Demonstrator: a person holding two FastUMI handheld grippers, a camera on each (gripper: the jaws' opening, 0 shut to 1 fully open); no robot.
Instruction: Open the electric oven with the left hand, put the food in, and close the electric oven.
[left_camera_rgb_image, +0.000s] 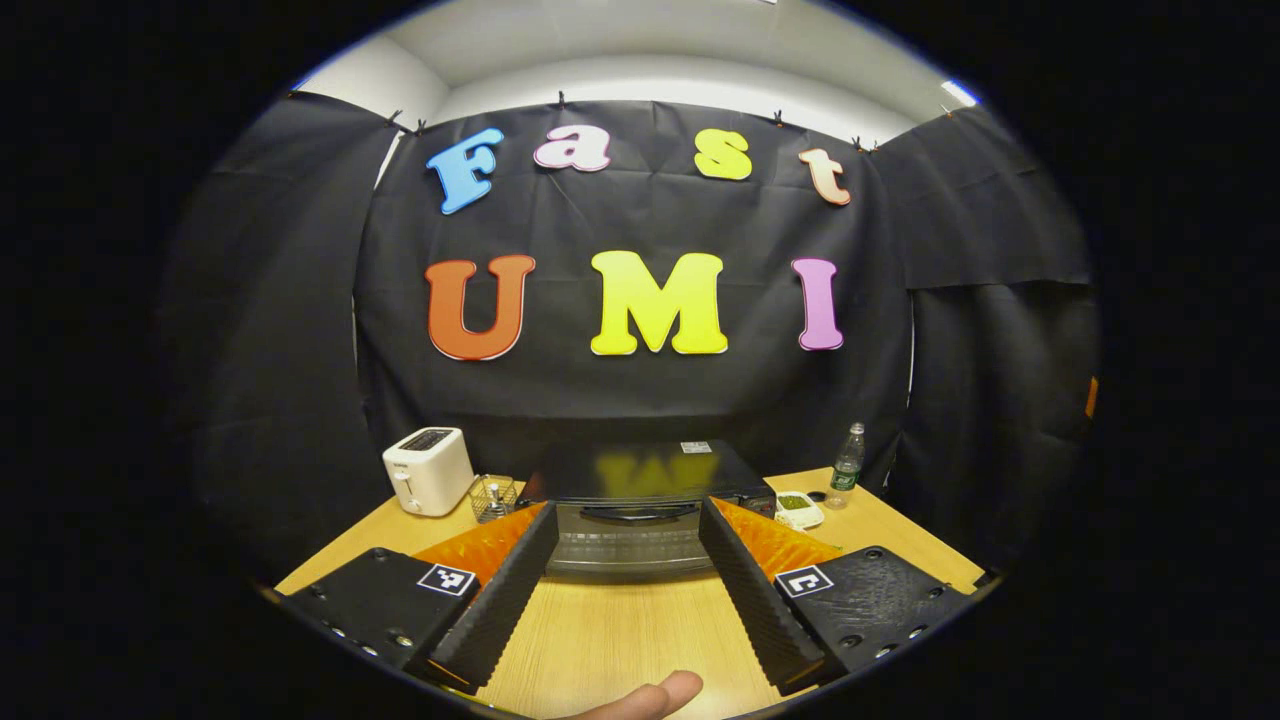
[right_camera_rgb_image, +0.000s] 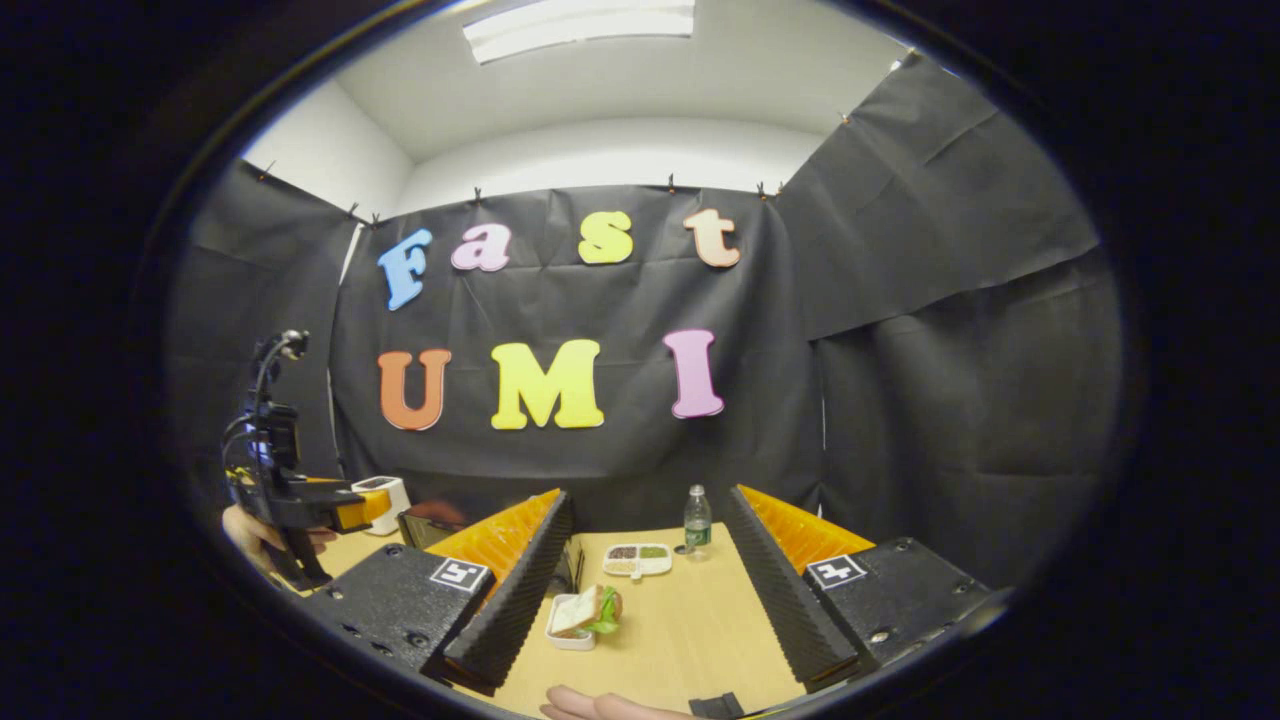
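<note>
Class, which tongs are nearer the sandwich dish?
Right. The right tongs open just before the sandwich dish; the left tongs face the oven, off to the side.

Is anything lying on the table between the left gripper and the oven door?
No. In the left gripper view, bare wooden table runs from the open left gripper to the closed oven.
</note>
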